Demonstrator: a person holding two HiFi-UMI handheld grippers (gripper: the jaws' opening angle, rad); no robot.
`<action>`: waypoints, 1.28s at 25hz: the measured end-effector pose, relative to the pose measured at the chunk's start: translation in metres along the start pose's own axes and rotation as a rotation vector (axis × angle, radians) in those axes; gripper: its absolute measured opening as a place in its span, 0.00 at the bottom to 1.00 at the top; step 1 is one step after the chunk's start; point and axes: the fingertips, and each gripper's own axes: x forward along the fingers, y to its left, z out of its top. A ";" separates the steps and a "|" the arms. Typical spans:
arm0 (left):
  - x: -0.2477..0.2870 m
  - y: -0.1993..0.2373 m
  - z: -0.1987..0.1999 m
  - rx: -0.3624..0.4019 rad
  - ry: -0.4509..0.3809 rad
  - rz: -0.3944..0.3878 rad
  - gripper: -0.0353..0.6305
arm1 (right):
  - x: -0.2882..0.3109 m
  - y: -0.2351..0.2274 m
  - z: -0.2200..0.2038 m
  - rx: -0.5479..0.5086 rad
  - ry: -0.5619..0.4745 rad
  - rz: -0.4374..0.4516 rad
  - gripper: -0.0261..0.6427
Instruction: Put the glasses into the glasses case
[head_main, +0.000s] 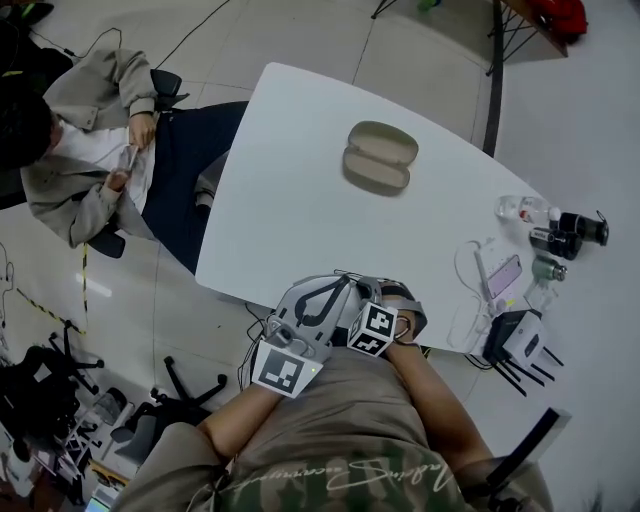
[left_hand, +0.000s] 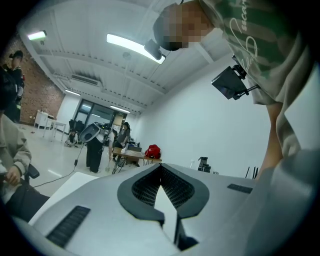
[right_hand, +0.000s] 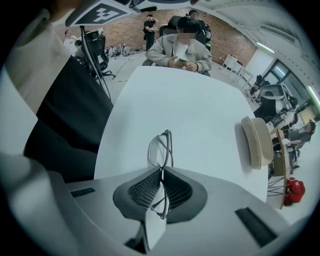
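Glasses (right_hand: 161, 150) pinched in right gripper (right_hand: 161, 170), lens poking past the tips, left gripper (left_hand: 161, 166) closed on nothing; carry step, next likely needs a reach ahead-right to the open glasses case (right_hand: 257, 141), well apart.

The glasses (right_hand: 161, 150) stand between the right gripper's (right_hand: 161, 172) jaws, above the near edge of the bench (right_hand: 200, 115). The glasses case (right_hand: 256, 141) lies on the bench ahead and right of those jaws. A seated person (right_hand: 179, 50) is beyond the bench's far end.
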 end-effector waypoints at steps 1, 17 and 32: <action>0.001 0.000 -0.002 0.000 0.002 -0.002 0.06 | 0.000 -0.001 0.002 0.006 -0.002 -0.004 0.08; -0.003 0.002 -0.048 -0.040 0.013 -0.039 0.06 | -0.011 -0.017 0.013 0.081 -0.037 -0.021 0.08; -0.005 0.024 -0.060 -0.002 0.054 -0.078 0.06 | -0.018 -0.033 0.016 0.129 -0.034 -0.053 0.08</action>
